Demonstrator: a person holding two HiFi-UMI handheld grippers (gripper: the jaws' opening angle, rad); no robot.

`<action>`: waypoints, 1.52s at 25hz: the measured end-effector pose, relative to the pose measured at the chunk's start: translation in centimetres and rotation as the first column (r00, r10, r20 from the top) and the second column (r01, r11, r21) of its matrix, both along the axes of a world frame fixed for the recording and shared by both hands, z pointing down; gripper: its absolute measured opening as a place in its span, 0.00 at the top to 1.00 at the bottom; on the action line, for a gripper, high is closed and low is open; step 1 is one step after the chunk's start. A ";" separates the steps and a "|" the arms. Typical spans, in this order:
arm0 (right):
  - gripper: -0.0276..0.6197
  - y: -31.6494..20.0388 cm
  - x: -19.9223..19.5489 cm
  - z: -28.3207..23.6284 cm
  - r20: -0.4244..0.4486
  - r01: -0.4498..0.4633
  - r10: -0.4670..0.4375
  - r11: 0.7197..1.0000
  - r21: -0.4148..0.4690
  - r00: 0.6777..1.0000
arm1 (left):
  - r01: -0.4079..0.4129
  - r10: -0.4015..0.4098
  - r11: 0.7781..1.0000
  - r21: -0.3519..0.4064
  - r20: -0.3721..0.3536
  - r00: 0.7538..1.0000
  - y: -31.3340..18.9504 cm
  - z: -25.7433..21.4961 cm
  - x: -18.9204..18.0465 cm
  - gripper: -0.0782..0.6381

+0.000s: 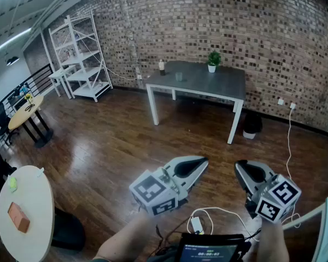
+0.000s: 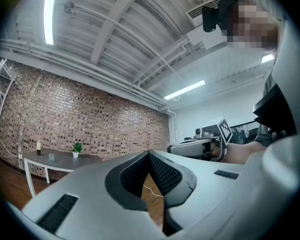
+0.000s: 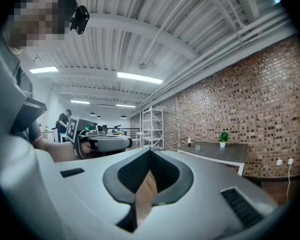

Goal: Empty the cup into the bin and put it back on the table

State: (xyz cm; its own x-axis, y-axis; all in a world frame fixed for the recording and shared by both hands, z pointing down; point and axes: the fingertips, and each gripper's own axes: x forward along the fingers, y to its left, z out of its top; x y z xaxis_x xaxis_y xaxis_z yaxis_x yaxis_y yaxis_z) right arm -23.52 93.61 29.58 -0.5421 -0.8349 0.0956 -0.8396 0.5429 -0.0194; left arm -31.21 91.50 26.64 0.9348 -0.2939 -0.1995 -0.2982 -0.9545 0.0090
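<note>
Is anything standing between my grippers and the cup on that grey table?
Nothing visible does. Bare wooden floor lies between the left gripper, the right gripper and the grey table, where the cup stands apart from the bottle and potted plant. Both grippers are shut and empty.

Wide open dark wood floor [image 1: 109,146] all the way to the grey rectangular surface on white legs [image 1: 229,85]. Only a round white surface [image 1: 38,209] crowds the near left, with a white metal shelving rack [image 1: 79,56] far left.
</note>
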 end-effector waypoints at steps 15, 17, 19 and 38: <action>0.95 -4.3 -4.4 0.3 -0.013 -0.009 0.009 1.000 -0.005 1.000 | -0.024 0.024 1.000 -0.007 0.001 1.000 -4.1 0.7 -4.6 0.90; 0.95 -4.8 -5.1 0.7 -0.018 -0.002 0.002 1.000 -0.016 1.000 | -0.010 0.010 1.000 -0.013 -0.011 1.000 -5.0 0.8 -5.5 0.90; 0.95 -5.2 -5.5 1.3 -0.027 0.010 -0.011 0.999 -0.034 1.000 | 0.012 -0.012 1.000 -0.020 -0.031 0.999 -5.9 0.8 -6.1 0.90; 0.95 -15.7 3.9 1.9 0.017 0.131 -0.131 0.991 -0.030 0.991 | 0.086 -0.085 0.996 -0.037 0.026 0.996 -14.9 2.7 4.1 0.90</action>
